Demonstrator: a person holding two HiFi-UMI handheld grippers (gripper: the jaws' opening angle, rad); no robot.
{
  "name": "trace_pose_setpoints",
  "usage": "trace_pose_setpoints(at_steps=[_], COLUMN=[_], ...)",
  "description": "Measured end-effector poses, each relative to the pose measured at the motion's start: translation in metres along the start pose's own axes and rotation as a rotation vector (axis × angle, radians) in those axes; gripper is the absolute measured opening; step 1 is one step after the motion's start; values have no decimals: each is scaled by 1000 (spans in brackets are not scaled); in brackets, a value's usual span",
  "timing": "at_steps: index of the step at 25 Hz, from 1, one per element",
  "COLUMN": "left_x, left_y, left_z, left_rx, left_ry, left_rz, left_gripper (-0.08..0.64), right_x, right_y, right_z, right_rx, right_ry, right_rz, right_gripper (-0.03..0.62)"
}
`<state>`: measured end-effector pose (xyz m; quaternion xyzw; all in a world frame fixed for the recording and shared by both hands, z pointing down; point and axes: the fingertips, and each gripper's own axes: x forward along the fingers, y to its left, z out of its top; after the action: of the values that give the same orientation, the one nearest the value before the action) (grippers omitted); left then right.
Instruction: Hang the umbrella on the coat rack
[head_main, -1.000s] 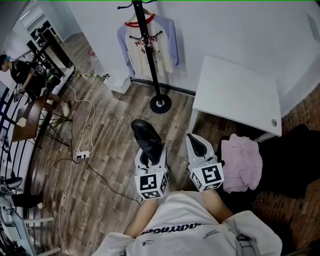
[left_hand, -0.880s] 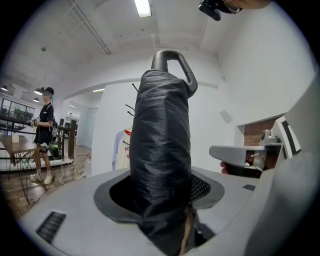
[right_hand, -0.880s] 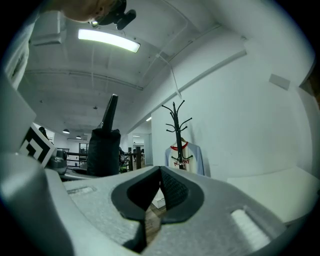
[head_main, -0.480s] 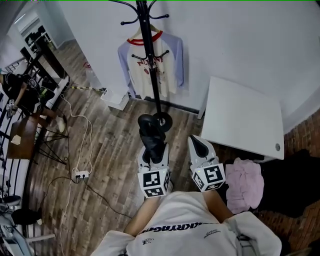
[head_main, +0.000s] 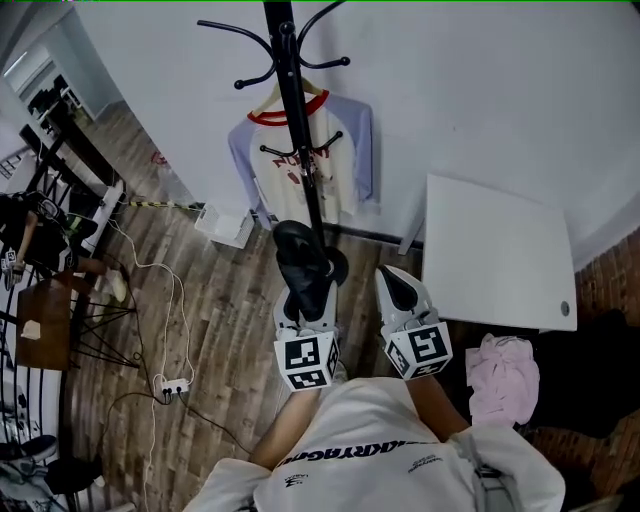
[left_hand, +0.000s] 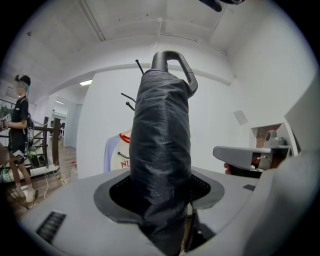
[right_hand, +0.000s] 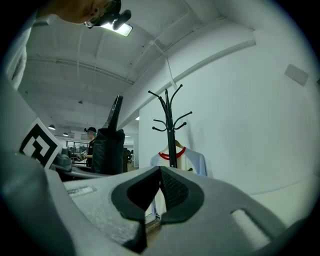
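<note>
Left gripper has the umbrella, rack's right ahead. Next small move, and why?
Probably lift the left gripper and ease it forward until the umbrella's loop handle comes level with a free hook on the coat rack. The umbrella is clamped upright, handle up, short of the pole. The hooks appear higher, and a shirt hangs below them.

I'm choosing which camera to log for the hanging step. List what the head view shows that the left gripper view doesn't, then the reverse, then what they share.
Head view only: the pink cloth at the right, the power strip, and the coat rack's round base.
Left gripper view only: the ceiling and the open loop of the umbrella's handle.
Both: the black umbrella clamped in the left hand-held gripper, the coat rack and the shirt hanging on it.
</note>
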<state>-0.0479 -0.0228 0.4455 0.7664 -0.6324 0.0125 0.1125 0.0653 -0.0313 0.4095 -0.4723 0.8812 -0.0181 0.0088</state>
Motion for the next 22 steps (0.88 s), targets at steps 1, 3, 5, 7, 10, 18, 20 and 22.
trace_pose_setpoints(at_steps=[1, 3, 5, 7, 10, 18, 20, 22], left_x=[8, 23, 35, 46, 63, 116, 130, 140], left_y=[5, 14, 22, 28, 35, 51, 54, 57], left_z=[2, 4, 6, 10, 15, 30, 36, 43], left_rx=[2, 2, -2, -6, -7, -22, -20, -15], left_ry=[2, 9, 17, 20, 20, 15, 13, 10], left_rz=[-7, -20, -31, -40, -38, -1, 10, 23], left_gripper=[253, 253, 253, 253, 253, 253, 253, 253], right_x=[10, 27, 42, 54, 71, 117, 130, 143], right_y=[-2, -5, -8, -10, -14, -44, -52, -57], right_z=[0, 0, 1, 2, 2, -3, -1, 2], right_rx=[0, -3, -4, -4, -4, 13, 19, 18], right_ry=[0, -3, -6, -5, 2, 3, 0, -7], right_rz=[-5, -15, -24, -23, -12, 45, 60, 79], right_gripper=[0, 0, 0, -2, 0, -1, 0, 0])
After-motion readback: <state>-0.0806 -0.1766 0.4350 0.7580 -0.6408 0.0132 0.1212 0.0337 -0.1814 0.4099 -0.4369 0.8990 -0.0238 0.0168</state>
